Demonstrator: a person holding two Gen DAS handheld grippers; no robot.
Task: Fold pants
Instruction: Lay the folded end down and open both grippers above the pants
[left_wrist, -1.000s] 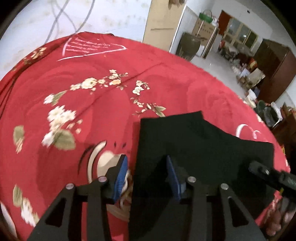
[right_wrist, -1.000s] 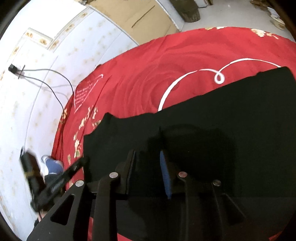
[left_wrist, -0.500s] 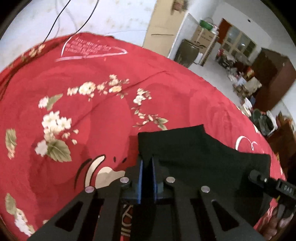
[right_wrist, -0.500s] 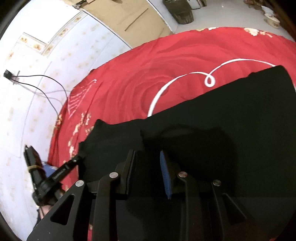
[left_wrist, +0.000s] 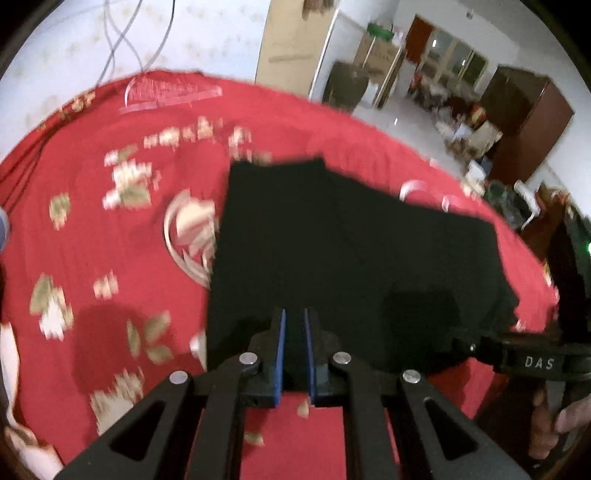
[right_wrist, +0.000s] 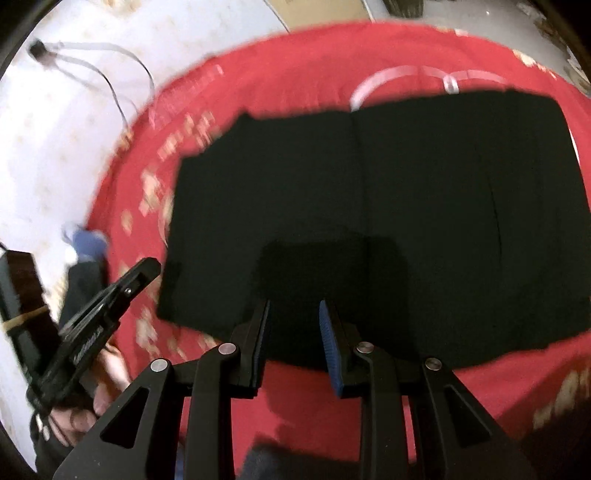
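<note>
Black pants (left_wrist: 351, 258) lie folded flat in a rectangle on a red flowered bedspread (left_wrist: 92, 221). They also show in the right wrist view (right_wrist: 388, 206). My left gripper (left_wrist: 294, 325) hangs over the near edge of the pants, its blue pads nearly together with a narrow gap and nothing between them. My right gripper (right_wrist: 293, 314) is open and empty above the near edge. Each gripper shows at the side of the other's view, the right one (left_wrist: 535, 363) and the left one (right_wrist: 107, 302).
The bed's red cover (right_wrist: 295, 66) runs to a white wall with cables (left_wrist: 125, 40) at the far left. A doorway (left_wrist: 291, 40) and a room with brown cabinets (left_wrist: 524, 122) lie beyond the far right. Bare red cover lies in front of the pants.
Both grippers have pulled back and up from the pants. The left gripper, shut half a second ago, now shows a narrow gap. The pants lie flat, released.
</note>
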